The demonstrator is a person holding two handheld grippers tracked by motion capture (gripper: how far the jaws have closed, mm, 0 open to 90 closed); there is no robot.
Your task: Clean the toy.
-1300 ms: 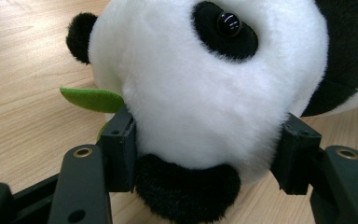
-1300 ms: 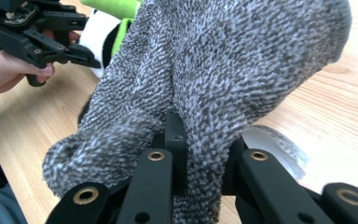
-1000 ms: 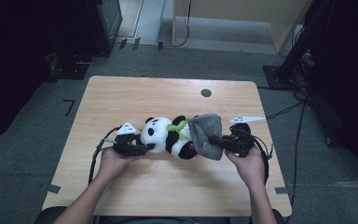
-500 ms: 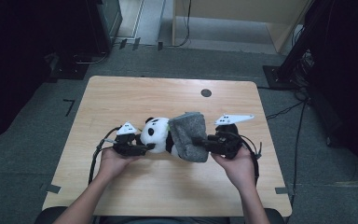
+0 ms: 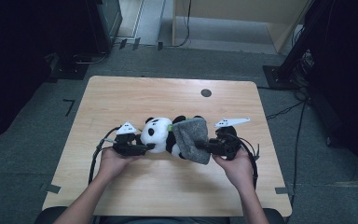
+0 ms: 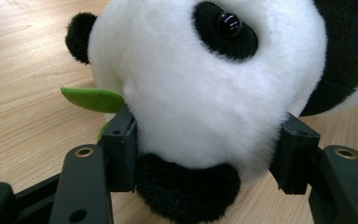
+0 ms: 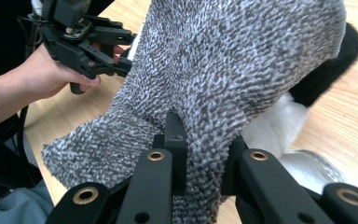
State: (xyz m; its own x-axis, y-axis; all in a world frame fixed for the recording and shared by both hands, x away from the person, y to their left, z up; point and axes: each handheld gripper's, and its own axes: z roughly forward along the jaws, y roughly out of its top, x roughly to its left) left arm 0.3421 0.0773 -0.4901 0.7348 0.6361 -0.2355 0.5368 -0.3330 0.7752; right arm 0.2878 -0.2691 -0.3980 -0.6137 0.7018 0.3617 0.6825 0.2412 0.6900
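Grey across the middle of the table (image 5: pixel 135 93): drapes a knit cloth (image 5: pixel 192 139) over the panda (image 5: pixel 156 134), laid on its side towards the near edge. Pinches a fold of that cloth hard in the right gripper (image 5: pixel 204 145), jaws all but together on the fabric. Compared with a second ago, shows cloth and right gripper further left, reaching the green leaf (image 5: pixel 170 126) at the neck instead of stopping short over the black-and-white belly. Clamps the head meanwhile in the left gripper (image 5: pixel 142 148), jaws half apart and pressed into the white plush on either side, in the same place as before. Means, by the look of it, covering well along: hides most of the body, leaves head and ears out. Calls next for letting the fold go without dragging the cloth back off, or for one more tug over the head as well.
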